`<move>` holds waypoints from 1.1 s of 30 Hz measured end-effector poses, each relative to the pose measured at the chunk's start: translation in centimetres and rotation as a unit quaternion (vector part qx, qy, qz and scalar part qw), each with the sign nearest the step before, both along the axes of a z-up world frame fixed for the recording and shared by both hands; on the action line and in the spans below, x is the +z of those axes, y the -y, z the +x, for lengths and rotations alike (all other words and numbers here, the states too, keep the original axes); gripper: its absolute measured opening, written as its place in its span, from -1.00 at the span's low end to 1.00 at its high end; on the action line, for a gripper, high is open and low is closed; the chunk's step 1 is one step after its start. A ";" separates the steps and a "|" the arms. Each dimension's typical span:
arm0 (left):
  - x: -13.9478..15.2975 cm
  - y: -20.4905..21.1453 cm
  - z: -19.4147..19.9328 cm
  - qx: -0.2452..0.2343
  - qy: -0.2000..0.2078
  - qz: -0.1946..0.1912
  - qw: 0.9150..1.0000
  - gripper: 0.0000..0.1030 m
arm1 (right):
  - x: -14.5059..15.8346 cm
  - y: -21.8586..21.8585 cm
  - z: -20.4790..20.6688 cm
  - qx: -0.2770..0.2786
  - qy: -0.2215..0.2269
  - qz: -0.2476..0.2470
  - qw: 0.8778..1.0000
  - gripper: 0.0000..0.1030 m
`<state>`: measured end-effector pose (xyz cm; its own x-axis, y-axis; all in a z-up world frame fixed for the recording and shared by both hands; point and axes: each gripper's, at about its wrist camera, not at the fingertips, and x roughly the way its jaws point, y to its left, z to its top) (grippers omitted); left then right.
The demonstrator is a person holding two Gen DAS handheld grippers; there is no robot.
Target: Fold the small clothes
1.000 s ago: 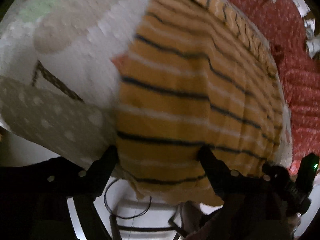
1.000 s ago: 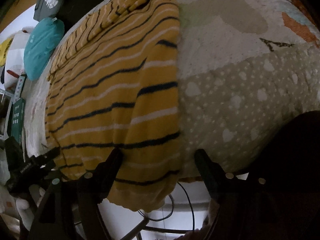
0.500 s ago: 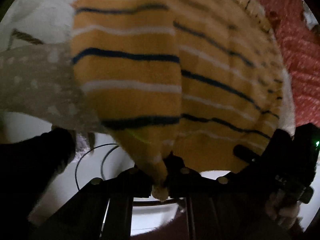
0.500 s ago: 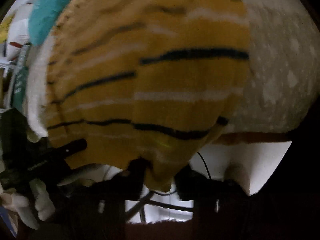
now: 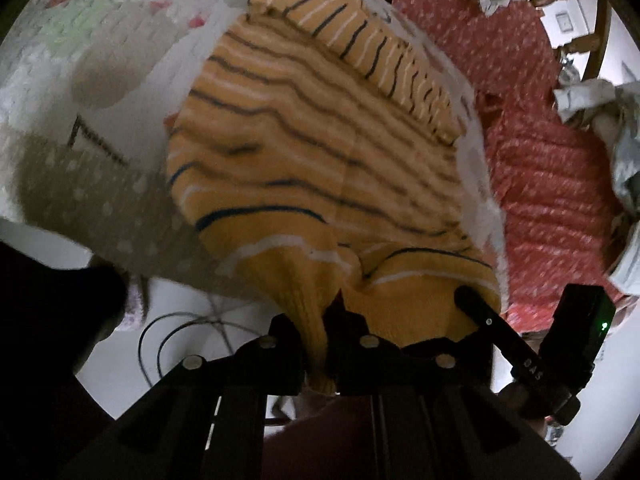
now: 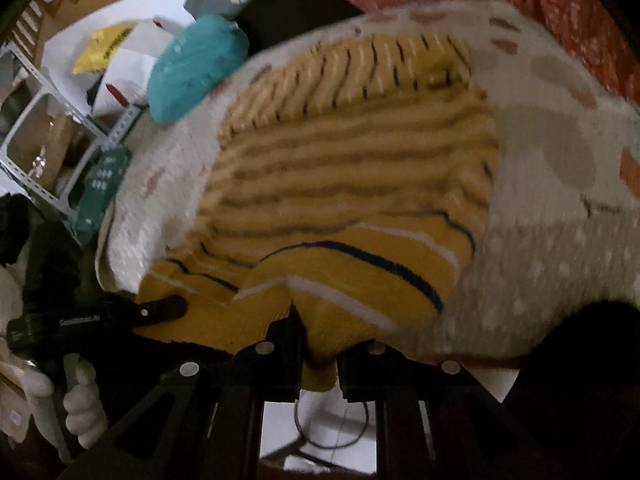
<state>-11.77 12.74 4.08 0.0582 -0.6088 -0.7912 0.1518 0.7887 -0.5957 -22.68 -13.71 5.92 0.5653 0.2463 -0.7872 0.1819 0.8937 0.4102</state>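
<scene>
A yellow knitted sweater (image 5: 320,140) with dark and white stripes lies on a pale patterned blanket (image 5: 100,72), one sleeve folded across its far end. My left gripper (image 5: 316,344) is shut on the sweater's near hem, which bunches between its pads and hangs below them. My right gripper (image 6: 320,348) is shut on the same hem (image 6: 316,320) at the sweater's other near corner. Both corners are raised off the blanket. In each wrist view the other gripper shows at the side, its finger (image 5: 488,322) against the hem.
A red spotted cloth (image 5: 540,160) lies beyond the blanket, with a wooden chair (image 5: 580,12) behind it. A teal cushion (image 6: 196,68) and a metal shelf (image 6: 60,152) stand at the far left. Cables (image 5: 180,340) run over the white floor below. A white-gloved hand (image 6: 80,400) holds the left gripper.
Both grippers went from wide open around the near hem to shut on it. They then rose, pulling the hem up off the blanket, and more of the sweater came into view.
</scene>
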 end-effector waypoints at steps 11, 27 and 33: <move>5.3 5.0 9.6 0.025 0.060 0.008 0.998 -0.82 | 5.1 3.9 7.7 -0.028 0.054 0.019 0.998 -0.73; 2.0 13.5 28.6 0.048 0.071 0.069 0.994 -0.81 | 0.6 11.9 27.0 -0.083 0.002 0.056 0.995 -0.71; 0.3 13.9 32.2 0.059 0.054 0.058 0.995 -0.71 | -2.4 14.8 30.5 -0.131 -0.015 0.135 0.982 -0.62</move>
<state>20.41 -1.11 4.34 0.2128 -0.4975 -0.8410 0.1123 0.8674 -0.4847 7.79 -28.54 3.50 0.6140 0.2973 -0.7311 0.4069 0.6746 0.6160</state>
